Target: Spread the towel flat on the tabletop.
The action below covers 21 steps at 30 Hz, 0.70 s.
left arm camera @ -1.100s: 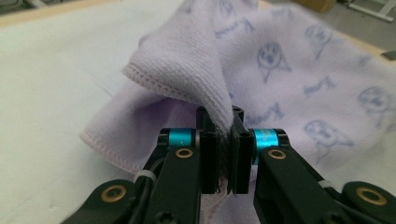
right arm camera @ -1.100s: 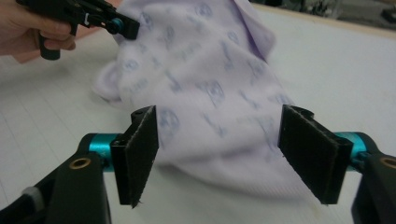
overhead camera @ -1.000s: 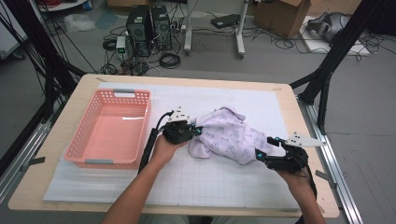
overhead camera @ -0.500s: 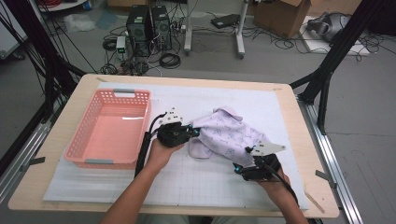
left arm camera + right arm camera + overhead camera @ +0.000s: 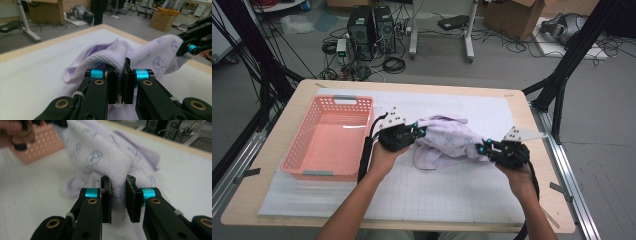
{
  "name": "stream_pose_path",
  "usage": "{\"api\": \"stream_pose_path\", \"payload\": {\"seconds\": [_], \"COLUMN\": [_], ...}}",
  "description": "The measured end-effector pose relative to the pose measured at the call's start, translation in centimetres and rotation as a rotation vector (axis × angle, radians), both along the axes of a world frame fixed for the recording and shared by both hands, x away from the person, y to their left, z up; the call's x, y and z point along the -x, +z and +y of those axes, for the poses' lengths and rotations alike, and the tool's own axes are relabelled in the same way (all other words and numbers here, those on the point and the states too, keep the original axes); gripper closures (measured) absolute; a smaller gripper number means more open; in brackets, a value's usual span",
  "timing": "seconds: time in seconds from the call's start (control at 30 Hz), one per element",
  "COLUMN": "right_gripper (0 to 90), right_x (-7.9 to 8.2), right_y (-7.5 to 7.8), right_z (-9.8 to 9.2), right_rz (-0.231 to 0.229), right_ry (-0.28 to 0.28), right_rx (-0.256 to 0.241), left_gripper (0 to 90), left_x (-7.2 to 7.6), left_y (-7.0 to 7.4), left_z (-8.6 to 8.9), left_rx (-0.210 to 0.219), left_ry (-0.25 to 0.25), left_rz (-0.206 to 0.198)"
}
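A pale lilac towel (image 5: pixel 447 141) printed with small cartoon faces lies bunched on the white gridded mat (image 5: pixel 437 190), held up between both grippers. My left gripper (image 5: pixel 418 132) is shut on the towel's left edge; in the left gripper view the cloth (image 5: pixel 110 53) is pinched between the jaws (image 5: pixel 120 85). My right gripper (image 5: pixel 482 149) is shut on the towel's right edge, and the right gripper view has a fold of towel (image 5: pixel 100 152) clamped at its jaws (image 5: pixel 117 197).
A pink plastic basket (image 5: pixel 330 137) stands empty on the left side of the mat. The wooden table edge (image 5: pixel 532 125) runs along the right. Black frame legs, computers and cables lie on the floor beyond the table.
The right gripper swung in toward the towel's lower right, then lifted back right with the edge in its jaws. The towel is now pulled tighter between both grippers.
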State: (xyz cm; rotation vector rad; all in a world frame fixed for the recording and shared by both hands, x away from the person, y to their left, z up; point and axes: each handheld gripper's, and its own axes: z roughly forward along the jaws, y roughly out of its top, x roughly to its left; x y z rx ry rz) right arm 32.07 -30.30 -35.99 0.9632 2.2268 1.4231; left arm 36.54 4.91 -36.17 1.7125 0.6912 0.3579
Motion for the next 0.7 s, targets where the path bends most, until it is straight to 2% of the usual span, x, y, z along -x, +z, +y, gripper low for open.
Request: {"api": "stream_pose_path", "payload": {"seconds": [0.1,0.2,0.27,0.3,0.4,0.47,0.53,0.6,0.7], "right_gripper": [77.3,77.3,77.3,77.3,77.4,77.4,77.3,77.3,75.7], "right_x": [-2.2,-4.6,-6.0,-6.7,-8.4,-9.4,-10.0,-10.6,-10.9], "right_y": [1.2,1.4,1.0,0.8,-0.1,-0.8,-1.3,-1.7,-2.3], "right_z": [-0.5,-0.7,-0.9,-1.1,-1.9,-2.6,-3.1,-3.6,-4.3], "right_rz": [-0.007,0.016,0.030,0.036,0.062,0.090,0.100,0.112,0.141], "right_ry": [-0.050,-0.108,-0.148,-0.171,-0.247,-0.301,-0.338,-0.395,-0.460], "right_rx": [-0.019,-0.026,-0.025,-0.028,-0.044,-0.051,-0.048,-0.054,-0.025], "left_gripper": [85.3,81.7,64.8,59.5,49.9,48.8,47.8,47.6,48.3], "left_x": [-1.8,-3.1,-3.6,-3.8,-3.9,-3.7,-3.7,-3.5,-3.3], "left_y": [0.0,-0.3,-0.7,-0.9,-1.5,-2.1,-2.7,-3.4,-4.5], "left_z": [-1.0,-2.0,-2.5,-2.6,-2.6,-2.5,-2.5,-2.4,-2.2], "left_rx": [-0.005,-0.033,-0.038,-0.036,-0.055,-0.056,-0.086,-0.101,-0.121], "left_ry": [0.032,0.070,0.097,0.102,0.087,0.072,0.043,0.032,0.012], "left_rz": [0.021,0.042,0.073,0.086,0.110,0.115,0.145,0.143,0.165]}}
